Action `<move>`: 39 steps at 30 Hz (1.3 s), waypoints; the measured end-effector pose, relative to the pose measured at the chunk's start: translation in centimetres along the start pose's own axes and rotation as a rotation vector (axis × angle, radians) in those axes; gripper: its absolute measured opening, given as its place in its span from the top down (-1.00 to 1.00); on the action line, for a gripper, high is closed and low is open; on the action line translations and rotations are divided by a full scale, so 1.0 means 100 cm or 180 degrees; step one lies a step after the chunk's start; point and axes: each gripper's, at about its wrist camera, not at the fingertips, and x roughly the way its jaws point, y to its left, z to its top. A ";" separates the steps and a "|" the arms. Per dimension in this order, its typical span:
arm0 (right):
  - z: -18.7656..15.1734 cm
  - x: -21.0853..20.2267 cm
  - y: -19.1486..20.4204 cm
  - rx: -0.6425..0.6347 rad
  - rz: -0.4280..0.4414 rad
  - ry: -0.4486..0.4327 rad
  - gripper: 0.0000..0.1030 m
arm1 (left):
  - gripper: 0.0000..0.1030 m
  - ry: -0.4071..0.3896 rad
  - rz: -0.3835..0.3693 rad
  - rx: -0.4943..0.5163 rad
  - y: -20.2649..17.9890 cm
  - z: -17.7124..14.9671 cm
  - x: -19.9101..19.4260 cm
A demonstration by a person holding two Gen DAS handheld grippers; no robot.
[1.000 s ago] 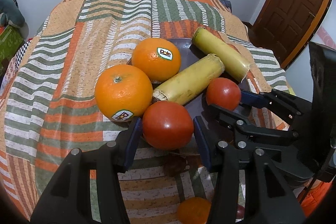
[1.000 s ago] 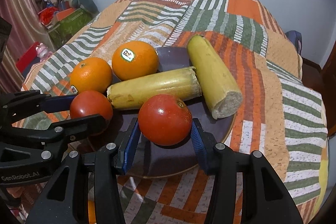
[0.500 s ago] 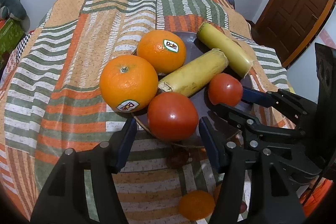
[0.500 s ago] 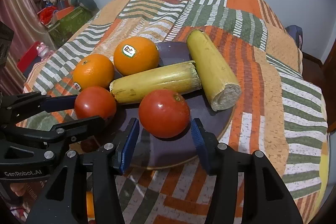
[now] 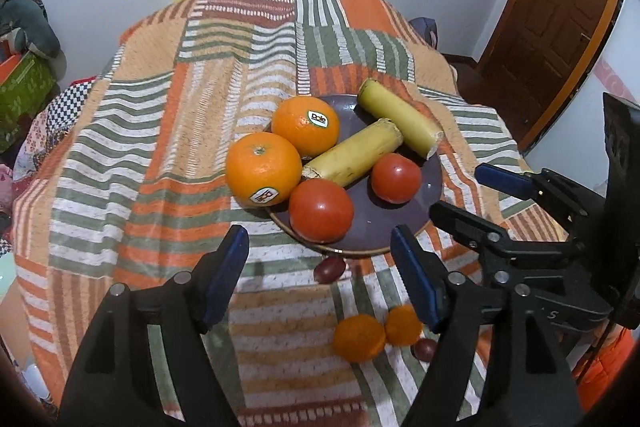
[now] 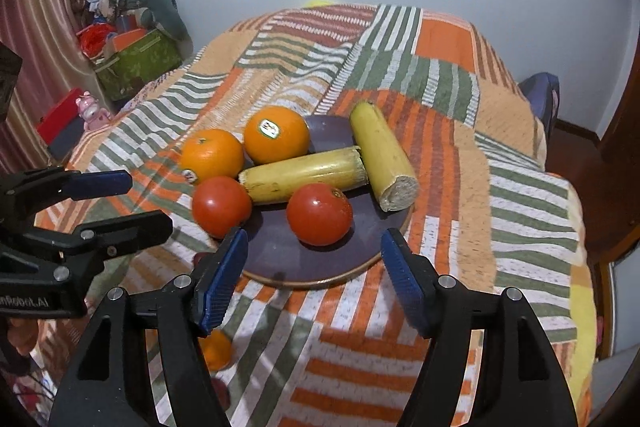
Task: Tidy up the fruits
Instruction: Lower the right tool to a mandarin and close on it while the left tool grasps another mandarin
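Note:
A dark purple plate (image 5: 400,231) (image 6: 280,259) on the striped cloth holds two oranges (image 5: 264,167) (image 5: 306,125), two yellow cane pieces (image 5: 352,157) (image 5: 396,121) and two tomatoes. My left gripper (image 5: 318,247) hangs just short of the near tomato (image 5: 321,210), its jaws opening with nothing between them. My right gripper (image 6: 315,247) is likewise opening and empty, just in front of the other tomato (image 6: 319,214). Each gripper shows in the other's view, the right gripper (image 5: 468,193) and the left gripper (image 6: 150,201).
Two small mandarins (image 5: 359,338) (image 5: 403,325) and two dark small fruits (image 5: 329,269) (image 5: 425,349) lie on the cloth in front of the plate. A green box (image 6: 136,67) and clutter stand at the left; a wooden door (image 5: 560,19) is at the right.
Both grippers, which stood close around the two tomatoes, have widened their jaws and drawn back and up. Both tomatoes stay on the plate.

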 end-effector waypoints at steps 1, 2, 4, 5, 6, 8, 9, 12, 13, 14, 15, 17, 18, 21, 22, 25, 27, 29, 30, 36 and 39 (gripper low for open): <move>-0.001 -0.003 0.001 -0.0009 -0.0008 -0.0017 -0.30 | -0.45 -0.0016 0.0007 0.0000 0.000 -0.002 -0.005; -0.002 -0.007 0.003 -0.0021 -0.0017 -0.0032 -0.31 | -0.46 -0.0031 0.0014 0.0001 0.001 -0.004 -0.009; -0.005 -0.014 0.007 -0.0049 -0.0038 -0.0059 -0.31 | -0.46 -0.0050 0.0023 0.0002 0.003 -0.008 -0.018; -0.007 -0.017 0.010 -0.0062 -0.0041 -0.0066 -0.31 | -0.46 -0.0053 0.0024 -0.0002 0.004 -0.010 -0.022; -0.009 -0.020 0.011 -0.0073 -0.0041 -0.0072 -0.32 | -0.47 -0.0056 0.0021 -0.0005 0.006 -0.013 -0.026; -0.013 -0.023 0.016 -0.0102 -0.0037 -0.0071 -0.32 | -0.49 -0.0060 0.0029 -0.0008 0.008 -0.018 -0.033; -0.016 -0.025 0.018 -0.0112 -0.0039 -0.0071 -0.32 | -0.50 -0.0061 0.0035 -0.0008 0.009 -0.021 -0.036; -0.025 -0.026 0.026 -0.0142 -0.0019 -0.0048 -0.31 | -0.52 -0.0047 0.0034 -0.0008 0.011 -0.028 -0.042; -0.029 -0.024 0.027 -0.0138 0.0008 -0.0016 -0.31 | -0.52 -0.0035 0.0032 -0.0003 0.011 -0.031 -0.043; -0.032 -0.022 0.029 -0.0139 0.0034 0.0017 -0.31 | -0.52 -0.0023 0.0033 0.0007 0.011 -0.034 -0.044; -0.035 -0.019 0.031 -0.0143 0.0061 0.0056 -0.31 | -0.52 -0.0007 0.0037 0.0019 0.011 -0.038 -0.045; -0.041 -0.012 0.035 -0.0142 0.0125 0.0155 -0.31 | -0.52 0.0025 0.0034 0.0034 0.011 -0.043 -0.045; -0.044 -0.009 0.037 -0.0140 0.0152 0.0192 -0.23 | -0.52 0.0051 0.0028 0.0039 0.011 -0.046 -0.044; -0.052 0.002 0.042 -0.0145 0.0264 0.0354 0.02 | -0.52 0.0110 0.0024 0.0039 0.013 -0.055 -0.041; -0.054 0.004 0.044 -0.0142 0.0292 0.0382 0.05 | -0.52 0.0133 0.0024 0.0037 0.014 -0.057 -0.039; -0.056 0.012 0.046 -0.0141 0.0353 0.0460 0.16 | -0.52 0.0204 0.0029 0.0034 0.017 -0.063 -0.032; -0.056 0.018 0.047 -0.0136 0.0391 0.0499 0.19 | -0.52 0.0240 0.0029 0.0026 0.018 -0.066 -0.028; -0.058 0.021 0.048 -0.0136 0.0415 0.0529 0.19 | -0.52 0.0267 0.0025 0.0020 0.019 -0.067 -0.025; -0.058 0.023 0.048 -0.0146 0.0426 0.0549 0.19 | -0.52 0.0278 0.0022 0.0014 0.019 -0.068 -0.023; -0.061 0.032 0.051 -0.0218 0.0524 0.0595 0.38 | -0.52 0.0339 -0.0030 0.0041 0.013 -0.067 -0.013; -0.060 0.030 0.047 -0.0167 0.0560 0.0562 0.38 | -0.52 0.0364 -0.0060 0.0094 0.007 -0.067 -0.008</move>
